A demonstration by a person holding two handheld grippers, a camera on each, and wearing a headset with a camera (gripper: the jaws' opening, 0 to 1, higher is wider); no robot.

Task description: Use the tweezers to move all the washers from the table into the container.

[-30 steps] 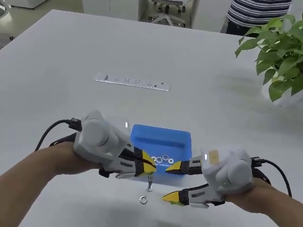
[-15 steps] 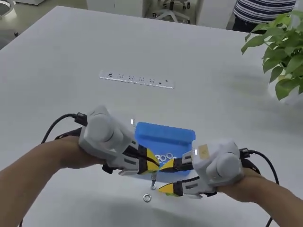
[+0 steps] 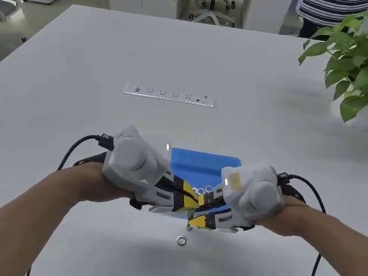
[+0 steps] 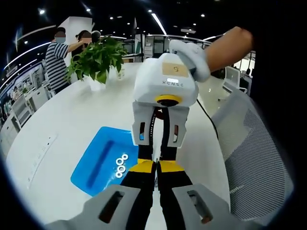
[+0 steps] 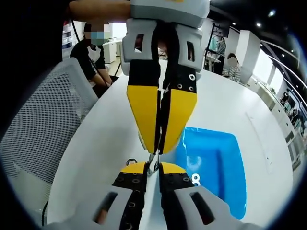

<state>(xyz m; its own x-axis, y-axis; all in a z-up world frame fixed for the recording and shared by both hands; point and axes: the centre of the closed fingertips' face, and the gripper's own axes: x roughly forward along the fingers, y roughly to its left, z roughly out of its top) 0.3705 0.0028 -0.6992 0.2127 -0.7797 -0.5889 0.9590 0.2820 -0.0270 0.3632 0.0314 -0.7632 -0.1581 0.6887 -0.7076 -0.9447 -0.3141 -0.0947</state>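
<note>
My left gripper (image 3: 192, 201) is shut on thin metal tweezers (image 5: 153, 163) that hang point-down over the near edge of the blue container (image 3: 198, 164). My right gripper (image 3: 196, 214) faces it nose to nose. In the right gripper view its jaws (image 5: 152, 168) are closed on the lower end of the tweezers. Three washers (image 3: 202, 190) lie in a row inside the container. Another washer (image 3: 181, 241) lies on the white table just in front of the grippers, and it shows behind the jaws as a washer (image 5: 132, 162).
A white power strip (image 3: 169, 95) lies further back on the table. A potted plant (image 3: 348, 63) stands at the far right, with a person in a striped shirt (image 3: 322, 11) behind it. A mesh chair (image 4: 254, 158) stands beside the table.
My right gripper has moved left toward the left one, and its jaws have gone from open to closed around the tweezers. The loose washer has stayed on the table.
</note>
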